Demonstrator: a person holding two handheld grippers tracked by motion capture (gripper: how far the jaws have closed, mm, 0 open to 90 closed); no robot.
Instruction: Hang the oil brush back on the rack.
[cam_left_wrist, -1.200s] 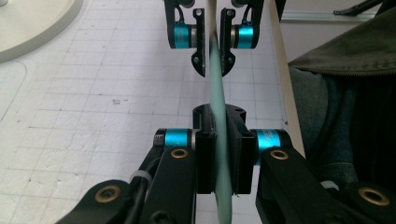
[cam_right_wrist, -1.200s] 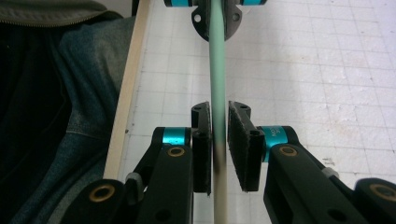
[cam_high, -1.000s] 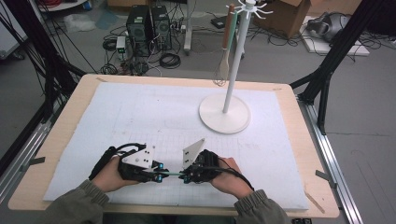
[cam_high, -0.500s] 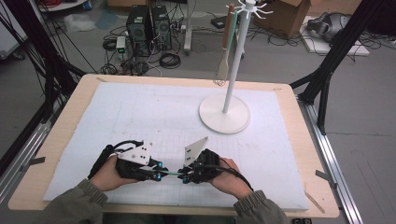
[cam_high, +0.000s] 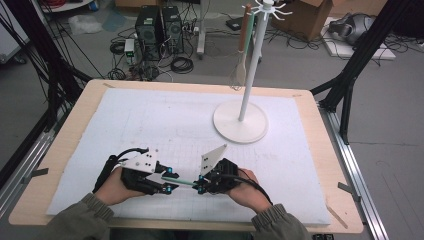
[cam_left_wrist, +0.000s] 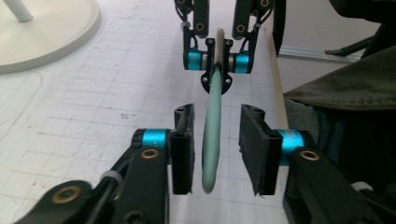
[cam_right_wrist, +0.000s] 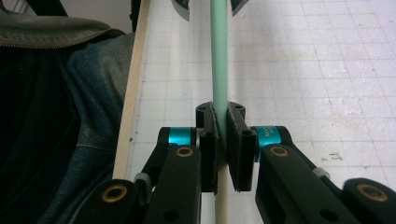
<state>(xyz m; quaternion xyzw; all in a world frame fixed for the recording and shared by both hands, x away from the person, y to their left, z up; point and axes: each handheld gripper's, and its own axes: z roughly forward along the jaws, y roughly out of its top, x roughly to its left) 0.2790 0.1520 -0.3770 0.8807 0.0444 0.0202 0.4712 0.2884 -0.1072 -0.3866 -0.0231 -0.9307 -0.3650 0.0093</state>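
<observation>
A slim mint-green utensil handle (cam_high: 184, 182) hangs level between my two grippers near the table's front edge. My right gripper (cam_right_wrist: 223, 116) is shut on the green handle (cam_right_wrist: 219, 46), with a pale end sticking out behind the pads. My left gripper (cam_left_wrist: 218, 116) faces it, and its jaws have just been opening. The handle (cam_left_wrist: 211, 140) lies in the gap between its pads (cam_left_wrist: 182, 149) without being pressed. In the high view the left gripper (cam_high: 167, 184) and the right gripper (cam_high: 200, 188) point at each other, tips a short way apart.
A white stand with a round base (cam_high: 240, 122) rises at the back right of the white mat (cam_high: 150, 120), and a whisk (cam_high: 240, 70) hangs from its top hooks. The wooden table edge (cam_right_wrist: 130, 107) and my sleeves lie right beside the grippers.
</observation>
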